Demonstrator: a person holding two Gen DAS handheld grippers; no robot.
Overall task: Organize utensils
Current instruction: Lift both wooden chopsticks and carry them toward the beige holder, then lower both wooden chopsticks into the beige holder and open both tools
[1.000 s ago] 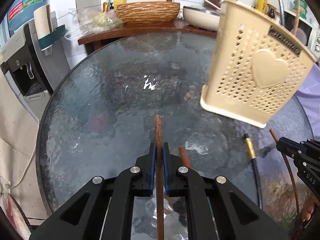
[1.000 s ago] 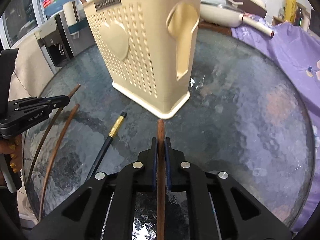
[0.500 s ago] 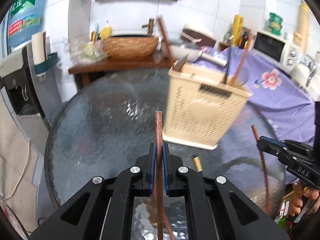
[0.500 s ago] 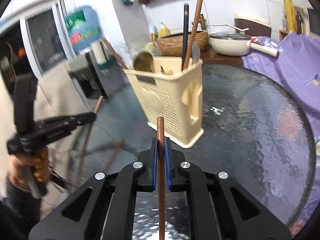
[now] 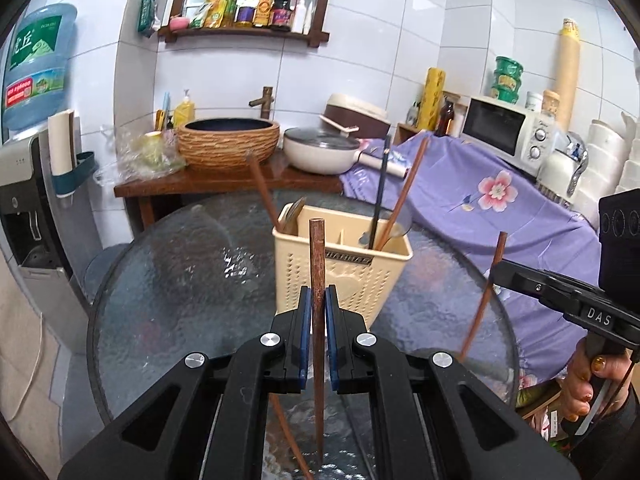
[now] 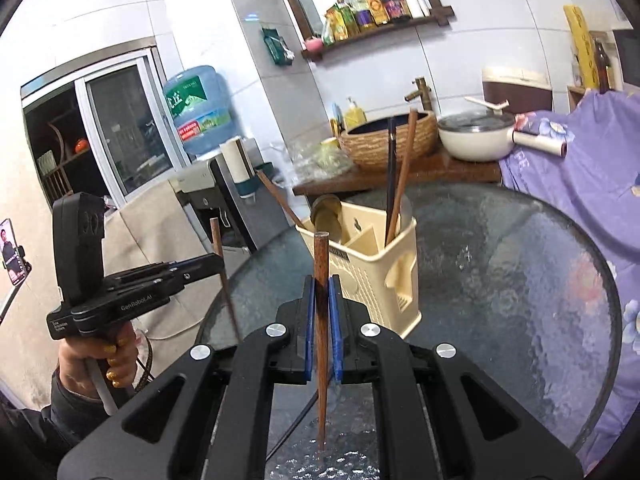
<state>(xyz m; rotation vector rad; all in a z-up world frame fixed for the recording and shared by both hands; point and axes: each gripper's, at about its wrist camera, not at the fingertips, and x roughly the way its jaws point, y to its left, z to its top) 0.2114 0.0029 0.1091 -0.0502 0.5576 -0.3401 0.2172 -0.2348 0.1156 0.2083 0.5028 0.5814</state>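
Observation:
My left gripper (image 5: 316,294) is shut on a brown chopstick (image 5: 317,248) that stands nearly upright above the round glass table (image 5: 180,280). A cream perforated utensil holder (image 5: 372,280) stands just beyond it, with a black chopstick, brown chopsticks and a spoon inside. My right gripper (image 6: 322,282) is shut on a second brown chopstick (image 6: 321,252), near the holder (image 6: 384,280). Each gripper shows in the other's view: the right one (image 5: 498,270) with its chopstick (image 5: 486,292), the left one (image 6: 218,262) with its chopstick (image 6: 222,276).
A brown chopstick (image 5: 286,432) and a black one (image 6: 296,420) lie on the glass under the grippers. Behind the table is a wooden stand with a woven basin (image 5: 228,142) and a pan (image 5: 324,152). Purple cloth (image 5: 500,200) borders the right, a water dispenser (image 5: 24,184) the left.
Both grippers have lifted off the table with their chopsticks and tilted up towards level. The holder now sits lower and smaller in both views, its open top visible.

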